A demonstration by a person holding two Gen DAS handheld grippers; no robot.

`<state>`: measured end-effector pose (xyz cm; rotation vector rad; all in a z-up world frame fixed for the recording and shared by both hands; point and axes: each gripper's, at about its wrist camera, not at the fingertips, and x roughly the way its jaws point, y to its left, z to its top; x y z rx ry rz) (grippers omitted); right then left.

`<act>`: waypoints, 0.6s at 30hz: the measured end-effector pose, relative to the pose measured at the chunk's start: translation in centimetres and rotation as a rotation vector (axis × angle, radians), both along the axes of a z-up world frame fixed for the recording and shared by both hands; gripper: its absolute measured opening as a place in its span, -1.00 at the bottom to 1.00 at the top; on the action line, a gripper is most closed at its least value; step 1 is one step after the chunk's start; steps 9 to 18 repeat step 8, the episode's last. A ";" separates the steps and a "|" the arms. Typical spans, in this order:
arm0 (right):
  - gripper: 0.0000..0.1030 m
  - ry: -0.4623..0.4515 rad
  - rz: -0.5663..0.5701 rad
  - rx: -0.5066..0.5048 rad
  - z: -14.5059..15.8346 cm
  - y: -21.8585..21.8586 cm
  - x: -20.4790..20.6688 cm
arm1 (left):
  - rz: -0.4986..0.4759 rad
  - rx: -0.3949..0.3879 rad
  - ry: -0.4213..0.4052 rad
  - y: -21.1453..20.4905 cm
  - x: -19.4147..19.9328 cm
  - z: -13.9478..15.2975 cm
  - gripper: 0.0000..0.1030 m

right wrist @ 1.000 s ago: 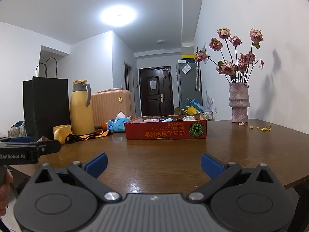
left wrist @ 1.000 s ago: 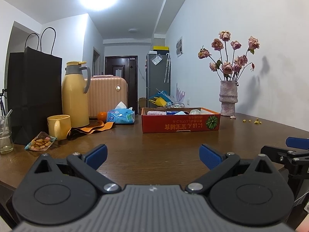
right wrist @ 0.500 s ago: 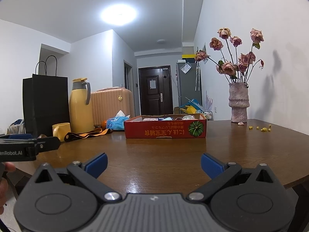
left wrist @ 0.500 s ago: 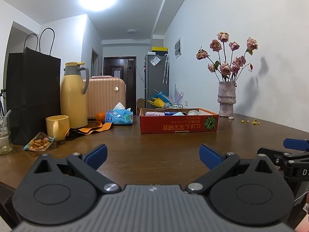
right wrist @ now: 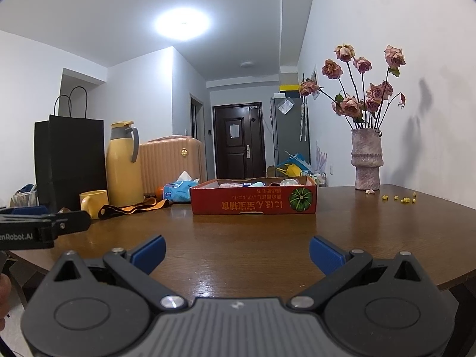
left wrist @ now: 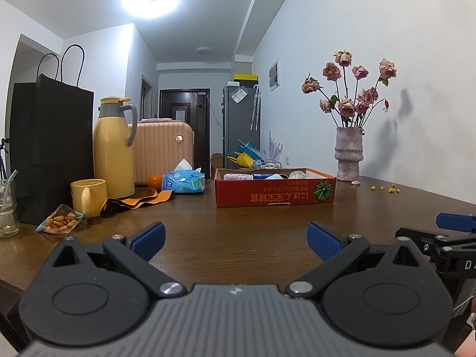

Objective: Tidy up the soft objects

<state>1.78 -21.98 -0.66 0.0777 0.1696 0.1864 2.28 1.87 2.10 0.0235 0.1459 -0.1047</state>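
Observation:
A shallow red cardboard box sits mid-table and holds several soft items, among them a pink cloth. An orange-and-black strap lies on the table left of the box. A blue tissue pack stands behind the strap. My left gripper is open and empty, low over the near table edge. My right gripper is open and empty, beside it to the right. Both are well short of the box.
On the brown wooden table: a yellow thermos, yellow mug, snack bag, black paper bag, a glass, an orange. A vase of dried roses stands far right by the wall.
Both grippers have dipped slightly and stay open; the view has shifted a little. Nothing on the table has moved.

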 end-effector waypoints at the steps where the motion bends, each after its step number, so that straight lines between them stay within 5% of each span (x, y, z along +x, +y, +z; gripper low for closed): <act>1: 1.00 0.000 0.000 0.000 0.0 0.0 0.0 | -0.002 0.000 0.000 -0.1 0.0 0.0 1.00; 18: 1.00 0.001 0.002 -0.006 -0.1 0.0 0.0 | -0.005 -0.010 0.009 0.0 -0.1 -0.1 1.00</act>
